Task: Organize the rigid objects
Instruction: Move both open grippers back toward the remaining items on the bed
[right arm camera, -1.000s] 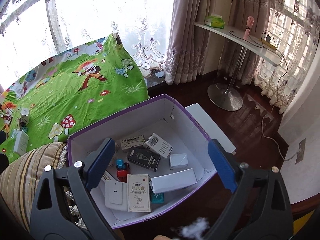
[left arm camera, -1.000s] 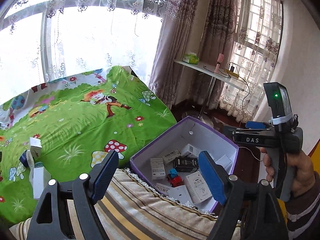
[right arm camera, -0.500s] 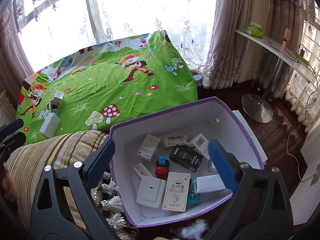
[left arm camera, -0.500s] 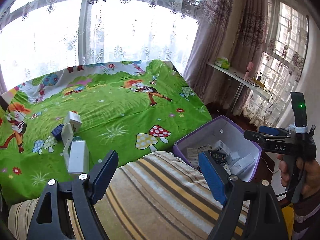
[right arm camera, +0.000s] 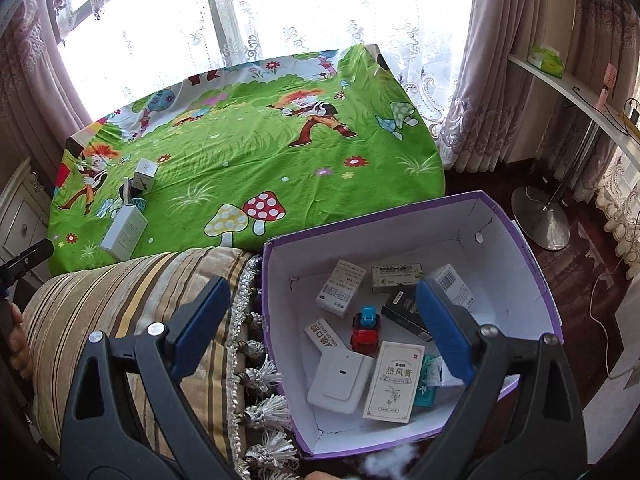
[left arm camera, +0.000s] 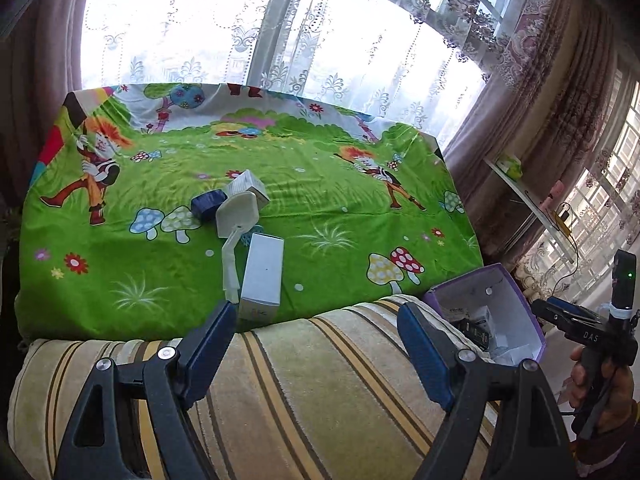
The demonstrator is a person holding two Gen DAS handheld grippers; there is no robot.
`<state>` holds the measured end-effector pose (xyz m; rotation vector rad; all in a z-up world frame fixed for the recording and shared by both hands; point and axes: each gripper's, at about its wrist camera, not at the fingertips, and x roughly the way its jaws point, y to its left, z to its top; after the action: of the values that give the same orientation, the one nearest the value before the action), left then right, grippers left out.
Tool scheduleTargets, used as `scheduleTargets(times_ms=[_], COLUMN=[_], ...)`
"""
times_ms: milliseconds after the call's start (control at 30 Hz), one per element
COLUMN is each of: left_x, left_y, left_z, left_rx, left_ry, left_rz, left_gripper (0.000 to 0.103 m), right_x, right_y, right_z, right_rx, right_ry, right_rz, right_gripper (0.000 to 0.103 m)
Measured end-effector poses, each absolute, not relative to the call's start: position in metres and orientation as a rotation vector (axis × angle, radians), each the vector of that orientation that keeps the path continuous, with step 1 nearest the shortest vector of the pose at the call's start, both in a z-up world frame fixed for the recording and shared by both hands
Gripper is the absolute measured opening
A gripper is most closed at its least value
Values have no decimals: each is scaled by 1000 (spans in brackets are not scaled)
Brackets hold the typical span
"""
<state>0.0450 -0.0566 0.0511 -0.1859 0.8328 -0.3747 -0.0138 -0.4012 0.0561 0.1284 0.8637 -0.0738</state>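
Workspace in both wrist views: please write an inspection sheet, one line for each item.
Surface: green cartoon sheet; striped cushion in front.
Job's things: tall white box, small boxes and a white paddle-shaped piece on the sheet; purple box holds cartons and a toy car.
Clutter: nothing seen.
Grippers: left claw and right claw open, empty.
Cables: white cord on the floor.
Surroundings: window, curtains, wall shelf.

Change noted, left wrist view: I have swung the left gripper (left arm camera: 316,352) off the purple box (left arm camera: 524,312), now at right edge, toward the white carton (left arm camera: 262,276) at centre. Right wrist view: box (right arm camera: 532,264) shifted from centre to lower right; striped cushion (right arm camera: 120,304) entered lower left.
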Motion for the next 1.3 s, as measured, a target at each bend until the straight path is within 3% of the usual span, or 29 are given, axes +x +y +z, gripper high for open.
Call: scheduleTargets(times_ms=[567, 800, 1100, 1300], left_x=[74, 98, 143, 175], left_y=[-17, -3, 10, 8], left_z=[32, 23, 0, -15], left_rx=[-212, -238, -334, -341], left_ry=[926, 962, 1087, 1136], left_rz=[-251, -277, -332, -335], left_gripper=[83, 66, 54, 54], right_x=[46, 79, 117, 138], right_y=[-286, -239, -190, -167], right_z=[55, 54, 31, 13], right_rx=[37, 24, 63, 61], right_ry=[947, 967, 1080, 1120], right_rz=[166, 214, 304, 296], right_gripper=[95, 95, 95, 95])
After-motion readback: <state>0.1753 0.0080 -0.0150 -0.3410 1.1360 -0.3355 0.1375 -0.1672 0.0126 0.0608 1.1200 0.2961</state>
